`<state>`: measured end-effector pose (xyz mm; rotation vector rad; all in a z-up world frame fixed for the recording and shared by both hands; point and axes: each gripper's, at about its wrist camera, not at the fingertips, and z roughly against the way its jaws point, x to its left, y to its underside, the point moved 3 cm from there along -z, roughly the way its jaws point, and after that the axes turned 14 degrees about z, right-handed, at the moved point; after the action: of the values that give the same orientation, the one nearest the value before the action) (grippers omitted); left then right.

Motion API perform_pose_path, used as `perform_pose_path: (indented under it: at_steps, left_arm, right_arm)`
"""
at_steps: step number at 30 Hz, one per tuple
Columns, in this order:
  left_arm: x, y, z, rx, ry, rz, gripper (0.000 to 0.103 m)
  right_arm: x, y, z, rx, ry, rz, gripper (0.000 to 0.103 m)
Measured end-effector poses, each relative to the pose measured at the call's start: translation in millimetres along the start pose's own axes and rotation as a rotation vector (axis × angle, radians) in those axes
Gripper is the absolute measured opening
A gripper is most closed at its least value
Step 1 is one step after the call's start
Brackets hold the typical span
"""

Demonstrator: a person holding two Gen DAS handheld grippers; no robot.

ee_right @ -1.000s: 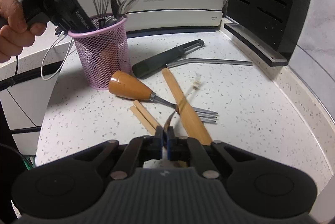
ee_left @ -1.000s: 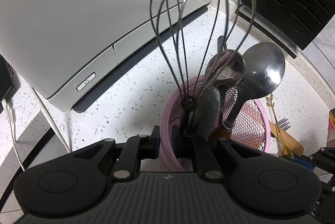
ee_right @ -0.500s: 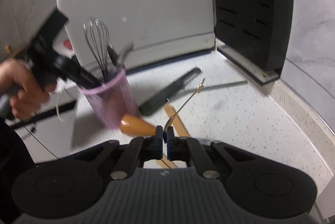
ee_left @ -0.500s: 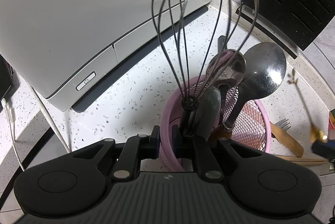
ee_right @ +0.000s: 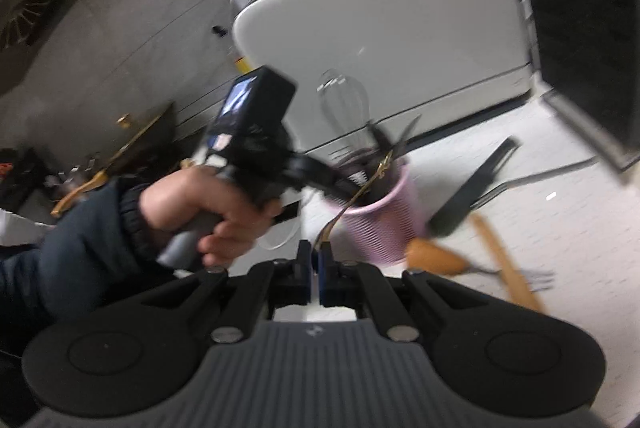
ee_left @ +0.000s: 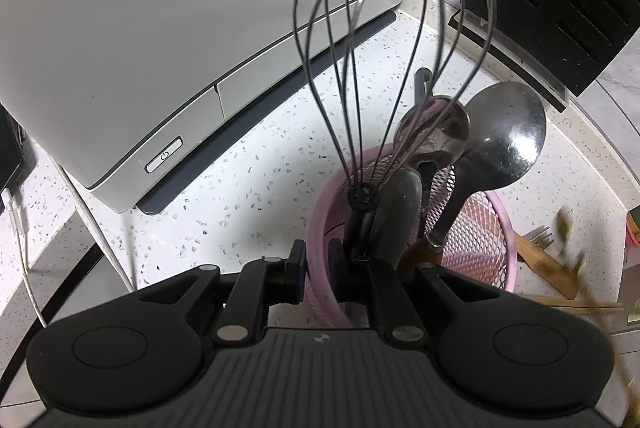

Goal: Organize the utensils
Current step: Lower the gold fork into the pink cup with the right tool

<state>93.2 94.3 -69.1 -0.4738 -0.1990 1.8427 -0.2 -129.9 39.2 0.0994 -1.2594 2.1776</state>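
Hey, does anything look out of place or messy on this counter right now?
Yes. Several utensils lie scattered on the speckled counter instead of standing in the pink mesh holder: a wooden-handled fork, a wooden spatula crossing it, and a dark-handled tool beside them.

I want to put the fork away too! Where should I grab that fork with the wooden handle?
Grip the wooden handle, not the tines. It is the thick, rounded part and lies flat on the counter beside the pink cup, so come from above, away from the cup.
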Motion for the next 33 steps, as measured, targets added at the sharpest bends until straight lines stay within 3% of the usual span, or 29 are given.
perform_pose_path:
  at_steps: [2, 13, 18, 26, 29, 33]
  left_arm:
    - [0.8, -0.1, 0.8, -0.001, 0.003, 0.001, 0.012]
    - [0.2, 0.0, 3.7, -0.003, 0.003, 0.001, 0.011]
    - [-0.5, -0.2, 4.7, -0.003, 0.002, 0.000, 0.011]
    - [-2.7, -0.7, 6.1, -0.006, -0.002, -0.004, 0.011]
    - [-4.5, -0.1, 5.9, -0.007, -0.005, -0.008, 0.011]
    - [-3.9, 0.1, 3.7, -0.008, -0.006, -0.009, 0.011]
  right_arm:
    - [-0.8, 0.0, -3.9, 0.010, -0.026, -0.037, 0.000]
    - [-58.0, 3.0, -41.3, 0.019, -0.167, -0.518, 0.000]
    - [-75.1, -12.9, -42.9, -0.040, -0.141, -0.600, 0.000]
    - [-91.5, -43.5, -42.4, -0.105, -0.058, -0.581, 0.000]
    - [-91.0, -59.6, -42.2, -0.095, 0.047, -0.469, 0.000]
    - [-92.1, -75.4, -49.0, -0.076, 0.103, -0.366, 0.001]
